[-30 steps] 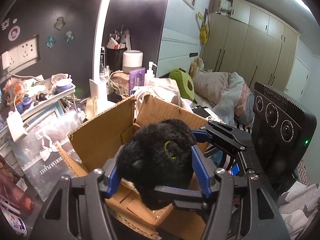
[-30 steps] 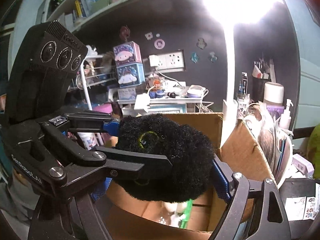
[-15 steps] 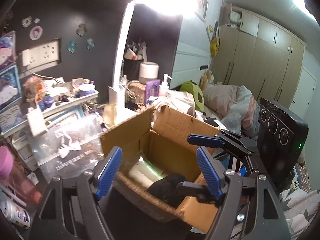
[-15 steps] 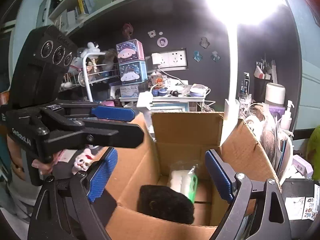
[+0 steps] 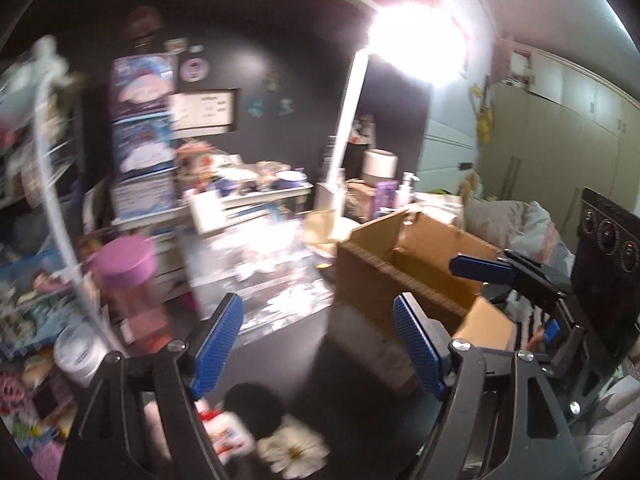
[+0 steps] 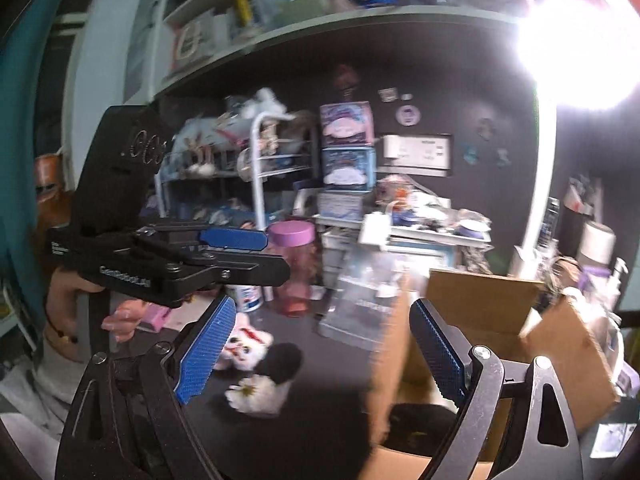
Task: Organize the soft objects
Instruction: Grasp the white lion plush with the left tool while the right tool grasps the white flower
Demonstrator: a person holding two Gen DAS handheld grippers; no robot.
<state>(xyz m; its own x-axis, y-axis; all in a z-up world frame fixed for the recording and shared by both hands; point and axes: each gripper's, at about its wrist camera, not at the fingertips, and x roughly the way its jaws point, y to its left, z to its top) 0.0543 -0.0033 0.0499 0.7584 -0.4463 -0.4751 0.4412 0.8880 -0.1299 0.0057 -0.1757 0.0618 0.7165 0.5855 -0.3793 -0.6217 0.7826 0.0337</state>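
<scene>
My left gripper point(image 5: 318, 344) is open and empty, held above the dark desk. My right gripper point(image 6: 320, 348) is open and empty too. The open cardboard box point(image 5: 404, 276) stands at the right; in the right wrist view it point(image 6: 520, 344) is at the lower right with the black plush point(image 6: 416, 420) inside. On the desk lie a black-and-white plush with a flower point(image 6: 264, 384) and a white-and-pink plush point(image 6: 244, 344). The same plush shows blurred low in the left wrist view point(image 5: 280, 432). The left gripper shows in the right wrist view point(image 6: 240, 252).
A pink bottle with a purple lid point(image 5: 128, 284) stands on the desk at the left. A clear plastic bag point(image 6: 360, 304) lies beside the box. Cluttered shelves and racks point(image 6: 260, 184) fill the back. A bed and wardrobes point(image 5: 560, 168) are at the right.
Both grippers let go of the black plush, which fell into the box. Both have since swung left, away from the box, toward the plush toys on the desk.
</scene>
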